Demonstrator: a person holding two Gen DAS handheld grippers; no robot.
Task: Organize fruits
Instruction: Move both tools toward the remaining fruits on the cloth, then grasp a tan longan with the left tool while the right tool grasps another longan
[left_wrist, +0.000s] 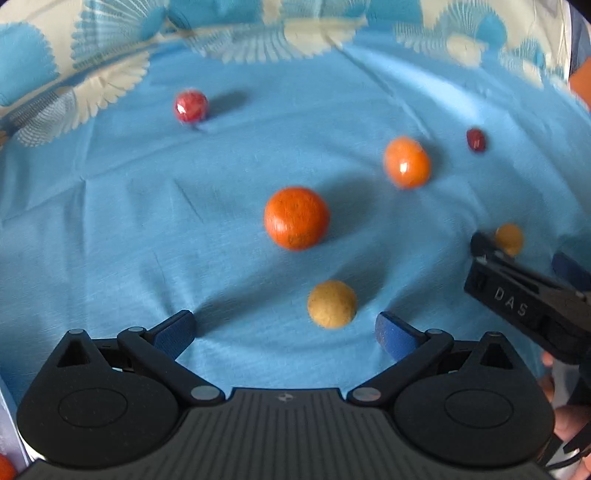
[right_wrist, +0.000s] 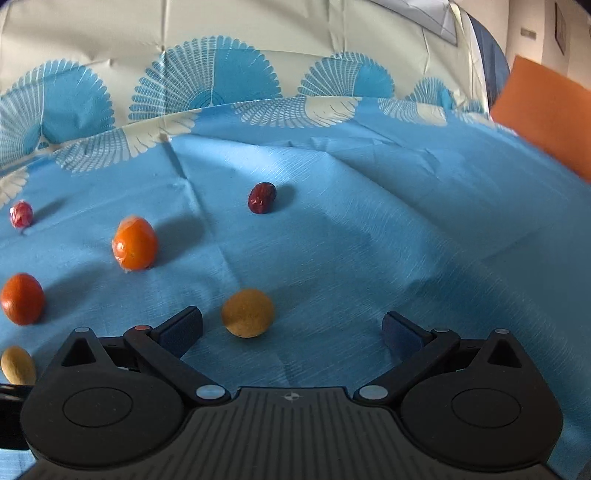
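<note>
6 small round fruits (left_wrist: 296, 218) lie apart on the blue cloth (right_wrist: 369, 240): orange, yellow, red. Left gripper (left_wrist: 284, 328) and right gripper (right_wrist: 291, 328) gape wide, holding nothing.

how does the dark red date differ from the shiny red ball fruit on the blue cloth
The dark red date is oblong and wrinkled with a dull, deep maroon skin; the red ball fruit is round, brighter red and glossy, with what looks like a shiny wrap. In the right wrist view the date lies near the middle of the blue cloth, while the red ball sits far to the left. Both are small, lie loose on the cloth, and neither gripper touches them.
</note>
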